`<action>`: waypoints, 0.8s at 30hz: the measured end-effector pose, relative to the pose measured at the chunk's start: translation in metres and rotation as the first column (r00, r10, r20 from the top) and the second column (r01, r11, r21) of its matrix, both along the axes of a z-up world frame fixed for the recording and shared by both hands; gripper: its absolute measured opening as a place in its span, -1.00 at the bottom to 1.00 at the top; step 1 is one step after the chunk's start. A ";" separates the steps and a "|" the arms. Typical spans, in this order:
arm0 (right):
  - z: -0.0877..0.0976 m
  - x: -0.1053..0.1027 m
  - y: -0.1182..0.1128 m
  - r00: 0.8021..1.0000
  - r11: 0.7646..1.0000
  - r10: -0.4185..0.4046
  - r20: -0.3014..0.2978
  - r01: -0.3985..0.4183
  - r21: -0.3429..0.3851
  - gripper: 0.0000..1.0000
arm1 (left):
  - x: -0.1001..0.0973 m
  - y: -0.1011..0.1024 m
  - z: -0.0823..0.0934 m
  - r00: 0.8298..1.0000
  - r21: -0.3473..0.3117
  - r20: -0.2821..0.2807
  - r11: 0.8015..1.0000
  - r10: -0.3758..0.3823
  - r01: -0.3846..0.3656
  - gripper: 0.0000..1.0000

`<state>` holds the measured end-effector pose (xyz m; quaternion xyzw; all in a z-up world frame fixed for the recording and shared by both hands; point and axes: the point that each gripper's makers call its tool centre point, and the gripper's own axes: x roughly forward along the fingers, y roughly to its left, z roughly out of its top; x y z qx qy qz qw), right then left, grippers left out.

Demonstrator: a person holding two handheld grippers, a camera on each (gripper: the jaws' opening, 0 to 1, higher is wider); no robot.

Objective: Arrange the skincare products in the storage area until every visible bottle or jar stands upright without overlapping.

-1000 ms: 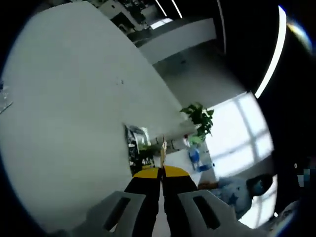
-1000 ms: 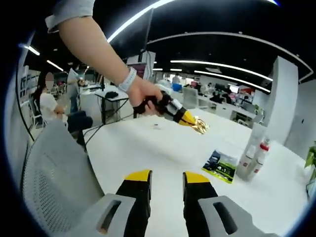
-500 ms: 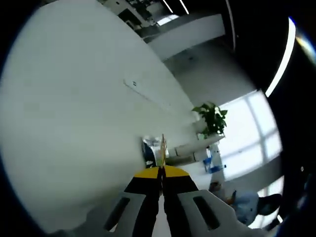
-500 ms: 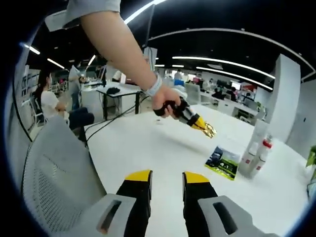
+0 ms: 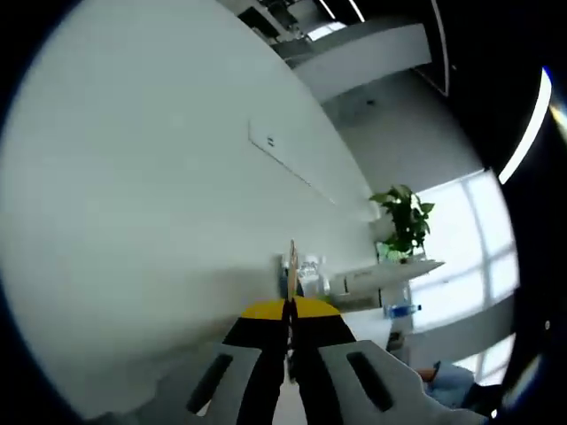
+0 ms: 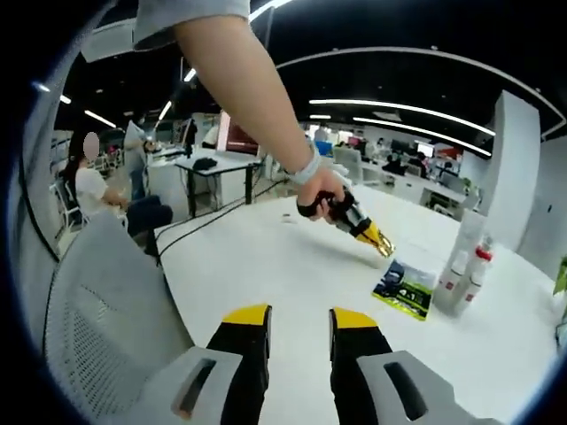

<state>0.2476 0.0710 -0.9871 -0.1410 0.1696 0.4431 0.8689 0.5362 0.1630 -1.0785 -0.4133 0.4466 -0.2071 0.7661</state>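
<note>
On the white table, toward the right, a dark green sachet lies flat. Just beyond it stand two tall white bottles, one of them with a red cap. A person's hand holds my left gripper, whose gold tips are shut and hover just left of the sachet. In the left gripper view those tips are pressed together and point at the small bottles past the tilted table. My right gripper is open above the near table edge, with nothing between its fingers.
A grey mesh chair stands close on the left. A person sits at the far left, beside desks. A potted plant stands beyond the table's far end.
The hand has carried my left gripper right and down, from mid-table to just beside the sachet. The left gripper view has swung, so the bottles now sit closer to its tips. My right gripper has stayed put.
</note>
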 end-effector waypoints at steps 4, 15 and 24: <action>-0.001 0.000 0.001 1.000 1.000 0.002 -0.009 -0.002 0.001 -0.56 | 0.010 0.003 -0.015 1.000 0.032 -0.019 1.000 0.002 -0.001 -1.00; -0.001 -0.002 0.003 1.000 1.000 0.012 -0.017 -0.012 0.006 -0.57 | 0.019 0.019 -0.036 0.998 0.100 -0.062 0.995 -0.010 0.016 -1.00; -0.001 -0.004 0.004 1.000 1.000 0.025 -0.014 -0.025 0.001 -0.57 | 0.012 0.017 -0.039 0.996 0.145 -0.090 0.989 -0.022 0.035 -0.98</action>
